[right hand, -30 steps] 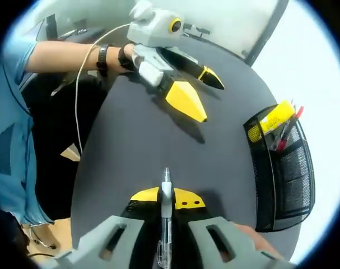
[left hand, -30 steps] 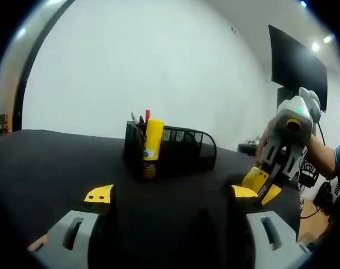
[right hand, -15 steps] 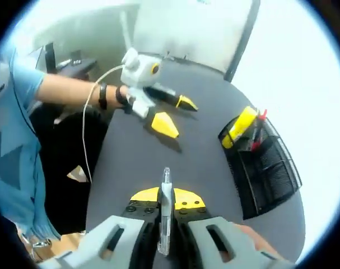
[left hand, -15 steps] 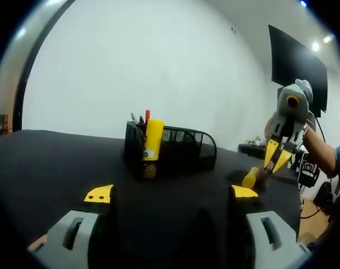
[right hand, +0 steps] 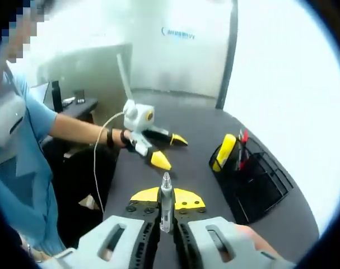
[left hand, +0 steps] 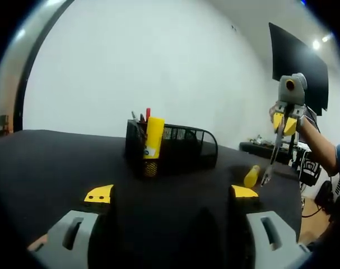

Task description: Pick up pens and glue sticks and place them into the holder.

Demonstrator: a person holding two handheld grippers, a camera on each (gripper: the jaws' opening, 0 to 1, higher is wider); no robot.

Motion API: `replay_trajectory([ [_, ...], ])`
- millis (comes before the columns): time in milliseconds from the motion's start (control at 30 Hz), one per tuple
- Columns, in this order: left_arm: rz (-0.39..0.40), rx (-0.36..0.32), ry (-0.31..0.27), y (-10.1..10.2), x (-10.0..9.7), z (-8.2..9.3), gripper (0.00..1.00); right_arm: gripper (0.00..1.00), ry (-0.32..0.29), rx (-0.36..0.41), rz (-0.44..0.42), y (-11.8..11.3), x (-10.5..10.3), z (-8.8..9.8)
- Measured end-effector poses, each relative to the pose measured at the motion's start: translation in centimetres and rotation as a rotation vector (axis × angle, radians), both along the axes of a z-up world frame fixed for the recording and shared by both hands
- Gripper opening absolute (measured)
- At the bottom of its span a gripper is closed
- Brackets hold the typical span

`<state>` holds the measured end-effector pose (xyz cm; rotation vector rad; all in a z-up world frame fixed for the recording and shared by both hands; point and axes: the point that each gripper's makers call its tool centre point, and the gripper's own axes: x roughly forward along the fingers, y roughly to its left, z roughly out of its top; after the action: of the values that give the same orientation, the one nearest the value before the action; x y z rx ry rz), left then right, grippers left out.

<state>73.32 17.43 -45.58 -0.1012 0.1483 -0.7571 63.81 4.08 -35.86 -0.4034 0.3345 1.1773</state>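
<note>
My right gripper has its jaws pinching a pen, which points forward, raised above the table. In the left gripper view I see it high at the right, the pen hanging down, its tip just above a glue stick lying near the right edge. My left gripper is spread and holds nothing, low over the black table. The holder stands in the middle, well apart from all edges, with a yellow glue stick and pens already inside. There is free surface around it. Behind is a white wall, and a dark screen at far right.
</note>
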Motion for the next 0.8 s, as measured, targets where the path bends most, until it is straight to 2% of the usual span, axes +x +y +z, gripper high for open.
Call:
replay_trajectory([
  [200, 0.011, -0.001, 0.008, 0.1, 0.2, -0.1, 0.79, 0.05, -0.014, 0.085, 0.002, 0.3, 0.4, 1.5],
  [400, 0.014, -0.014, 0.003, 0.1, 0.2, 0.1, 0.79, 0.05, -0.033, 0.161, -0.025, 0.1, 1.8, 3.1],
  [500, 0.006, -0.013, -0.003, 0.1, 0.2, 0.2, 0.78, 0.05, -0.029, 0.225, -0.029, -0.1, 2.7, 4.2],
  [667, -0.004, -0.006, -0.004, -0.1, 0.2, 0.1, 0.78, 0.05, -0.041, 0.241, -0.043, 0.0, 3.7, 4.5],
  [800, 0.001, -0.031, -0.006, 0.3, 0.7, 0.5, 0.78, 0.05, -0.041, 0.265, -0.054, 0.0, 4.6, 5.1],
])
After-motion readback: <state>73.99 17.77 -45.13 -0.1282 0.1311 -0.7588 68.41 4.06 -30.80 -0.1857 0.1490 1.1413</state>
